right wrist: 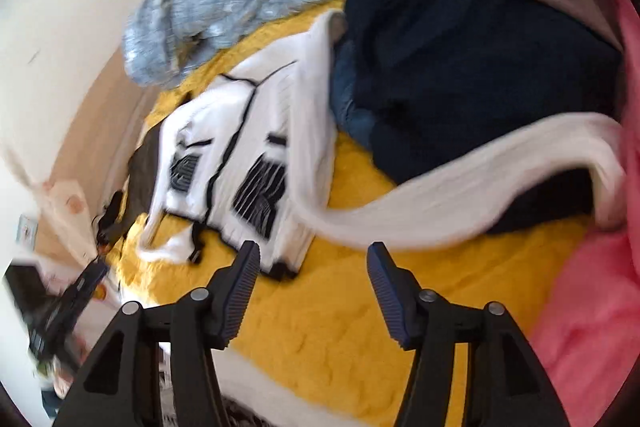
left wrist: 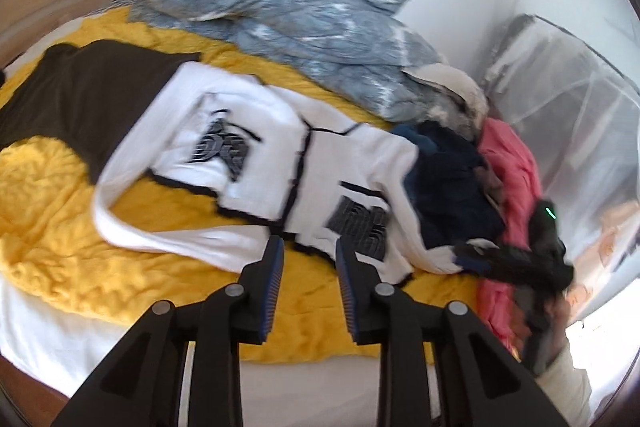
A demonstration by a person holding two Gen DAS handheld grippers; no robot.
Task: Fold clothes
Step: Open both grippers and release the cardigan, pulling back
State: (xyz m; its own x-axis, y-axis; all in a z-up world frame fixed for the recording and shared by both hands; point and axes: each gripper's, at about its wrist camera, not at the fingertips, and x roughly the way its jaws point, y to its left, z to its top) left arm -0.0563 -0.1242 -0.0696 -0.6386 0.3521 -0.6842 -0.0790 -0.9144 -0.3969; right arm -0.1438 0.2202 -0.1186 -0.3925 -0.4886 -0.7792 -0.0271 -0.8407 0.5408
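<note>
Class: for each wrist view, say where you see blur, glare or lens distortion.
Left wrist view: white sweater smeared by motion, window glare at the lower right, edges curved by the fisheye. Right wrist view: stronger smear on the sleeve; gripper fingers stay sharp.

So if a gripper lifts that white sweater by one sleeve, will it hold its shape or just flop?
Probably flop: the white sweater lies limp on the yellow blanket, and its sleeve already curves loosely over the dark clothes. The ribbed knit looks thick, so it is likely fairly heavy and would drag rather than slide.
</note>
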